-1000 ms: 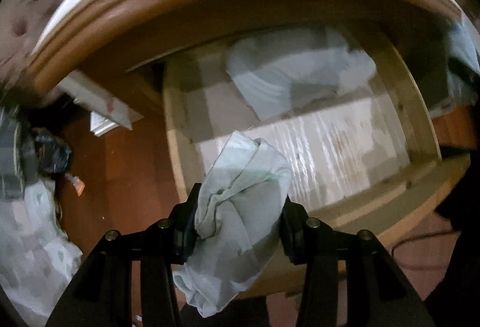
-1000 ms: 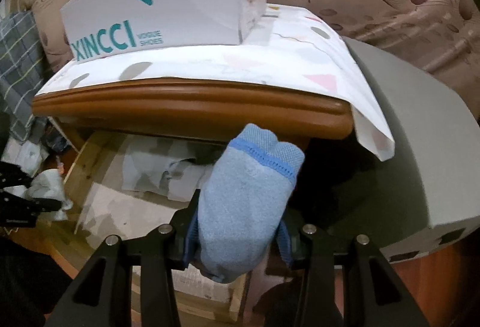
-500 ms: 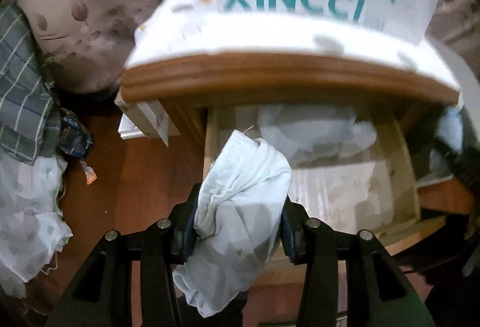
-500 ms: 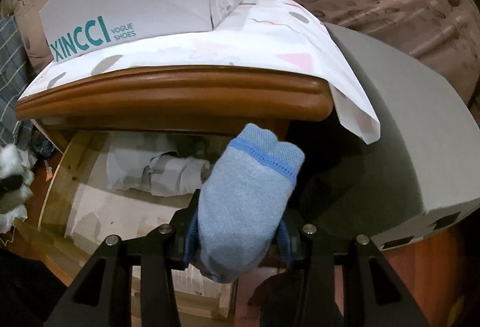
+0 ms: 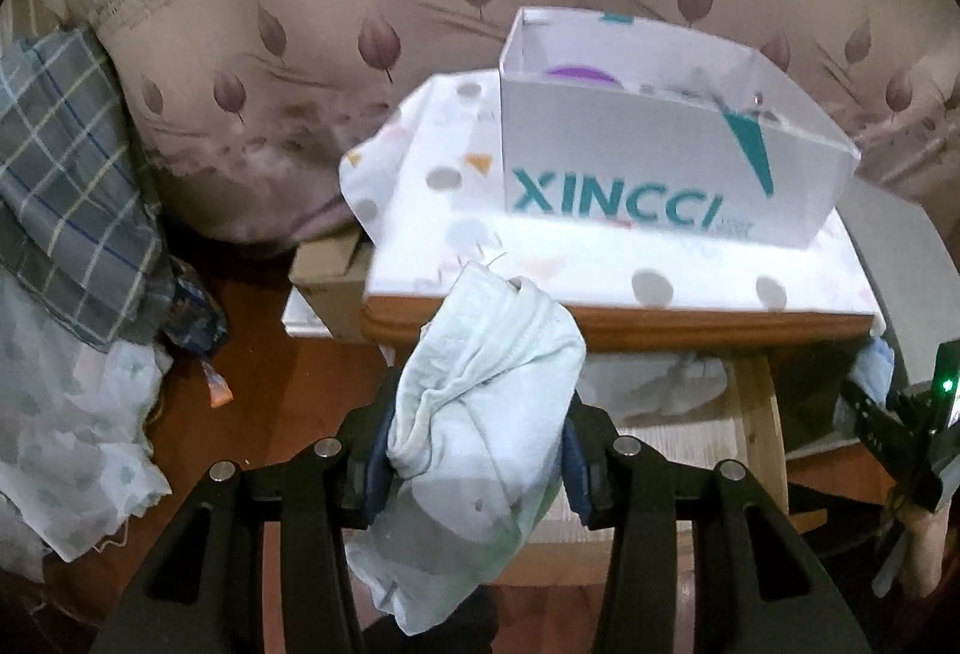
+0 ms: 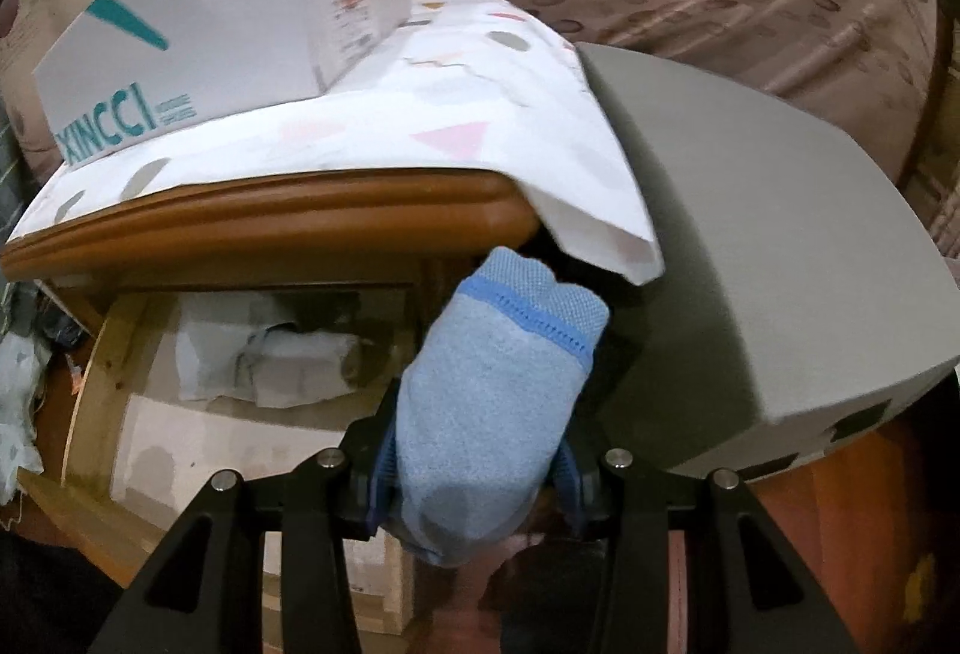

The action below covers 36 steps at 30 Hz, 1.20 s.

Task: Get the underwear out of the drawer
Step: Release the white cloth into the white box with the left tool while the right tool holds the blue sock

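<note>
My left gripper [image 5: 477,465] is shut on pale mint-white underwear [image 5: 486,414], held up in front of the nightstand, above the open wooden drawer [image 5: 753,414]. My right gripper [image 6: 480,468] is shut on light blue knit underwear [image 6: 498,402] with a darker blue band, held over the drawer's right side [image 6: 96,384]. A pale folded garment [image 6: 282,360] lies at the back of the drawer; it also shows in the left wrist view [image 5: 678,384]. The right gripper shows at the right edge of the left wrist view [image 5: 900,426].
A white XINCCI shoe box [image 5: 660,162] stands on the nightstand's patterned cloth [image 5: 456,210] over its brown top edge [image 6: 270,228]. A grey block [image 6: 750,246] is to the right. Plaid cloth [image 5: 66,186], a cardboard box [image 5: 330,282] and white fabric [image 5: 66,444] lie left on the floor.
My left gripper rose and tilted up with the pale underwear, from looking into the drawer to facing the nightstand top and box. The right gripper shifted slightly with the blue underwear.
</note>
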{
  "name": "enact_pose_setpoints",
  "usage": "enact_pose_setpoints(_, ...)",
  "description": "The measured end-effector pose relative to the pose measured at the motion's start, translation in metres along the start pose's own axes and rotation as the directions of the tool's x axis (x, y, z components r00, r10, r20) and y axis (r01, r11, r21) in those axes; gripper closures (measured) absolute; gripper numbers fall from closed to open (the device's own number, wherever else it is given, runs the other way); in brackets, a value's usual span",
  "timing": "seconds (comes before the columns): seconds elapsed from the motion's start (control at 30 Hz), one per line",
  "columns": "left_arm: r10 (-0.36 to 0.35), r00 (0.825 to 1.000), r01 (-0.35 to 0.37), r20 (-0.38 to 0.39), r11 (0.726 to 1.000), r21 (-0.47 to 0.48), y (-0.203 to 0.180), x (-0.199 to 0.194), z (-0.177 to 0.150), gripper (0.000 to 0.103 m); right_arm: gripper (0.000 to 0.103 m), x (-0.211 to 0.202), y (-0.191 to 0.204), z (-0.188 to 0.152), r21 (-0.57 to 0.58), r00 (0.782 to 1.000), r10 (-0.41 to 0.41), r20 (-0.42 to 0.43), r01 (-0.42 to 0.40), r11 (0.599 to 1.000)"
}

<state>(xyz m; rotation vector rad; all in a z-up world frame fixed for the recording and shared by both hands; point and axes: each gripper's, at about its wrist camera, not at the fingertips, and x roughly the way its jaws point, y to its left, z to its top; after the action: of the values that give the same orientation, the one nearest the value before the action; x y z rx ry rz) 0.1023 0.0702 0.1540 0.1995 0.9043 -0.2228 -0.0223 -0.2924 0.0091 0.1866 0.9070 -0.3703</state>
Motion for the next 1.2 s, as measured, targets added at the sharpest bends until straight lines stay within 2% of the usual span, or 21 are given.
enact_pose_setpoints(0.27, -0.01, 0.999, 0.011, 0.04, 1.0, -0.013, 0.004, -0.021, 0.028, 0.061, 0.06, -0.01, -0.013, 0.006, 0.018, 0.999, -0.032, 0.038, 0.032, 0.999)
enact_pose_setpoints(0.5, -0.002, 0.996, -0.001, 0.093, 1.0, 0.026, 0.002, -0.038, 0.059, 0.061, 0.06, -0.008, -0.026, 0.013, 0.047, 0.998, -0.052, 0.047, 0.049, 0.998)
enact_pose_setpoints(0.63, -0.027, 0.994, 0.022, 0.105, 0.999, 0.043, 0.0, -0.043, 0.077, 0.06, 0.06, -0.007, -0.031, 0.015, 0.057, 0.996, -0.072, 0.055, 0.068, 0.996)
enact_pose_setpoints(0.77, -0.061, 0.994, 0.055, 0.094, 0.997, 0.057, -0.003, -0.04, 0.101, 0.06, 0.06, -0.007, -0.036, 0.015, 0.074, 0.995, -0.081, 0.054, 0.077, 0.994)
enact_pose_setpoints(0.9, -0.051, 0.992, 0.041, 0.119, 0.996, 0.078, -0.009, -0.035, 0.129, 0.06, 0.06, -0.006, -0.037, 0.014, 0.075, 0.994, -0.091, 0.052, 0.087, 0.993)
enact_pose_setpoints(1.1, -0.059, 0.991, 0.043, 0.116, 0.989, 0.141, -0.035, -0.011, 0.171, 0.06, 0.06, -0.005, -0.035, 0.012, 0.073, 0.994, -0.095, 0.046, 0.092, 0.993)
enact_pose_setpoints(1.2, -0.107, 0.99, 0.093, 0.093, 0.984, 0.149, -0.046, 0.006, 0.188, 0.06, 0.06, -0.004, -0.034, 0.011, 0.069, 0.995, -0.097, 0.038, 0.094, 0.993)
